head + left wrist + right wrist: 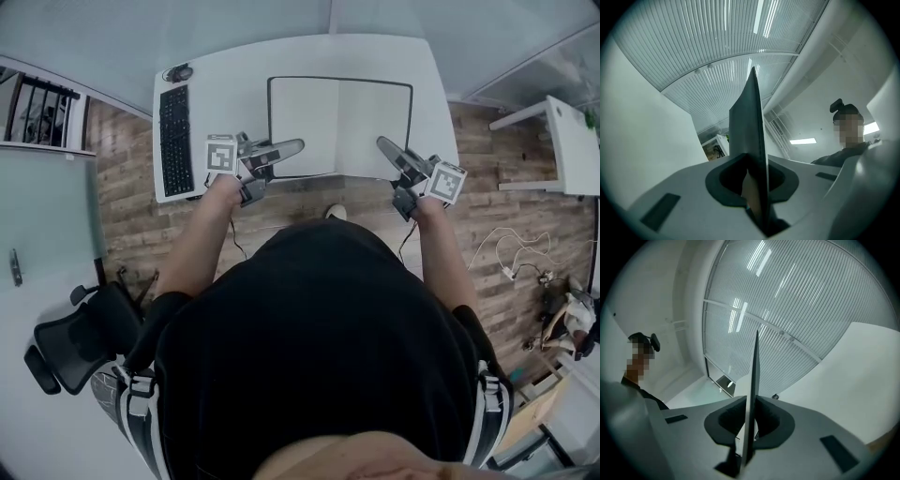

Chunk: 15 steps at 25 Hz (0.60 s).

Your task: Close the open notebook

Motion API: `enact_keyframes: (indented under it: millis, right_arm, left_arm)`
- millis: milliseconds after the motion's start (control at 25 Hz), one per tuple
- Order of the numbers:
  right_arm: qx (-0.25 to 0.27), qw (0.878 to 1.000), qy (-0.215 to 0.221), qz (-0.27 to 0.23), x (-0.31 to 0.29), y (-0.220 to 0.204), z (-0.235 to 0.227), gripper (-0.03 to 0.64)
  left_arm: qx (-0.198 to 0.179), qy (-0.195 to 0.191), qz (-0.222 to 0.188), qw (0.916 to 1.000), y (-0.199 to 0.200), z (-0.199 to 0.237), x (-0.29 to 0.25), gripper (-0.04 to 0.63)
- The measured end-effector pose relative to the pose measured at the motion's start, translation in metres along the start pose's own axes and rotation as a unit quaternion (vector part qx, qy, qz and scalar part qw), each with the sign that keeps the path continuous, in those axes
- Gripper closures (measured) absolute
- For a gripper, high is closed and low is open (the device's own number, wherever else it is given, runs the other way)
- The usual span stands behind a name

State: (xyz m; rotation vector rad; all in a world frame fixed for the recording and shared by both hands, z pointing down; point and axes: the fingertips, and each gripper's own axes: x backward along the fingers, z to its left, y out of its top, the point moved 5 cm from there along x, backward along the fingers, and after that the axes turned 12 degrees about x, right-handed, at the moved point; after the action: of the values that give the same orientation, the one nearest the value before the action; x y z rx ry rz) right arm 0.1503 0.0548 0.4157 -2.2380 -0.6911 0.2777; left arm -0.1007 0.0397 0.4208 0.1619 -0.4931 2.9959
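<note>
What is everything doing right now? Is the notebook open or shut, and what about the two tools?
Notebook: open, lying flat on the desk, white pages up.
Left tool: jaws together, holding nothing, tip at the notebook's near edge.
Right tool: jaws together, holding nothing, tip at the notebook's near edge.
Keyboard: flat on the desk, nothing touching it.
Office chair: empty.
</note>
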Motion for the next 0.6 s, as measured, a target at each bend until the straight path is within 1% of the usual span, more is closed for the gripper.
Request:
enact_keyframes:
  millis: [120, 240, 360, 600]
  right_arm:
    - [-0.005, 1.0, 0.008, 0.006, 0.001, 0.015, -0.027, 0.555]
    - [-0.007, 1.0, 0.02, 0.008, 0.006, 0.027, -0.043, 0.555]
    - [-0.01, 1.0, 0.017, 0.015, 0.012, 0.04, -0.059, 0.555]
    - [-0.015, 0.999, 0.038, 0.022, 0.01, 0.046, -0.07, 0.555]
  left_arm:
    - [0.001, 0.007, -0.007, 0.9999, 0.015, 0.011, -0.017, 0.534]
    - [0.002, 0.011, -0.017, 0.9998, 0.021, 0.016, -0.033, 0.534]
    - [0.006, 0.016, -0.027, 0.9995, 0.027, 0.02, -0.05, 0.534]
    - [0.0, 0.022, -0.044, 0.9988, 0.027, 0.021, -0.056, 0.532]
